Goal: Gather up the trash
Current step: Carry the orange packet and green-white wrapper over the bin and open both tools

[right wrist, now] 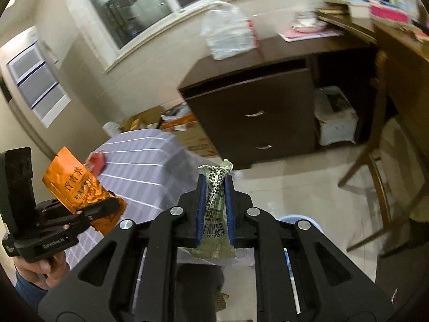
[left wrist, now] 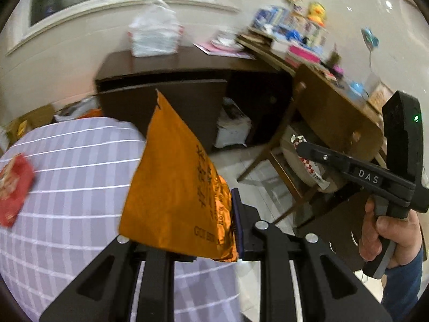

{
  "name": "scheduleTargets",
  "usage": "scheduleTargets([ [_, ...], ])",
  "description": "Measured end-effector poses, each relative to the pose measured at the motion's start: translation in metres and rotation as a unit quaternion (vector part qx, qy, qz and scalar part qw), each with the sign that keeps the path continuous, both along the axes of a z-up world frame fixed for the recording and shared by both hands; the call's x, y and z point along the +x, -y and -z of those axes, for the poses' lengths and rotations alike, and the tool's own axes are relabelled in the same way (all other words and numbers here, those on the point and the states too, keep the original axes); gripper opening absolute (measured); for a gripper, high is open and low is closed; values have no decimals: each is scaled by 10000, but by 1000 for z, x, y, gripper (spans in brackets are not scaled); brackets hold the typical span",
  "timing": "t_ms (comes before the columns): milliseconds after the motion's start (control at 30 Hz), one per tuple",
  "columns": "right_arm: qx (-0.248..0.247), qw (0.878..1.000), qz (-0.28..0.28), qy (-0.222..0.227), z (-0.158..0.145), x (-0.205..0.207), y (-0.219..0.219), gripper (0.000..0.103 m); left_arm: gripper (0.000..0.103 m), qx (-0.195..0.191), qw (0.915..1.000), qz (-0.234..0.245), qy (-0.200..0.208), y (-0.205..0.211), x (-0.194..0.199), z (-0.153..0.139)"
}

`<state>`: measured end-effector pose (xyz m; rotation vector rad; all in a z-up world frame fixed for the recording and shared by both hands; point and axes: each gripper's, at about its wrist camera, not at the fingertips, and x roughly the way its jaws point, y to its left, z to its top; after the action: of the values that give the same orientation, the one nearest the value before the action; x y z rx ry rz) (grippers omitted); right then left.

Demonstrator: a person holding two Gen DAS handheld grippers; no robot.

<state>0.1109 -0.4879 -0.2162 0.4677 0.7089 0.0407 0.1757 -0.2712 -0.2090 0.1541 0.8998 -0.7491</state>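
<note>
While both arms hang above the floor beside the striped bed (right wrist: 139, 161), each gripper is loaded — left gripper (left wrist: 209, 228) clenched on an orange foil packet (left wrist: 177, 182), long axis upright; right gripper (right wrist: 215, 209) clenched on a crumpled green wrapper (right wrist: 215, 201). Red wrapper (left wrist: 13, 187) lies at the bed's left edge, nearer the left gripper.

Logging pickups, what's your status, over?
Left tongs shut on orange packet. Right tongs shut on green wrapper. Red wrapper on striped cloth. Nothing in the way.
</note>
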Motion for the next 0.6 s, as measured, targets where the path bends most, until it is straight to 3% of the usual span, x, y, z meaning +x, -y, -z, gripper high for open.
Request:
scheduleTargets([
  [233,309,9985,342,-311,36,-4,42,14,19,414,9972,546,-291,71,4,40],
  [533,733,9923,600,-794,82,2,65,17,20,889,9885,976,-737,129,8,91],
  [567,798,9909,638,-882,89,4,67,17,20,931,9879,989,-752,132,9,94],
  [600,849,9897,660,-946,94,5,70,21,34,1016,9870,992,-751,136,11,97],
])
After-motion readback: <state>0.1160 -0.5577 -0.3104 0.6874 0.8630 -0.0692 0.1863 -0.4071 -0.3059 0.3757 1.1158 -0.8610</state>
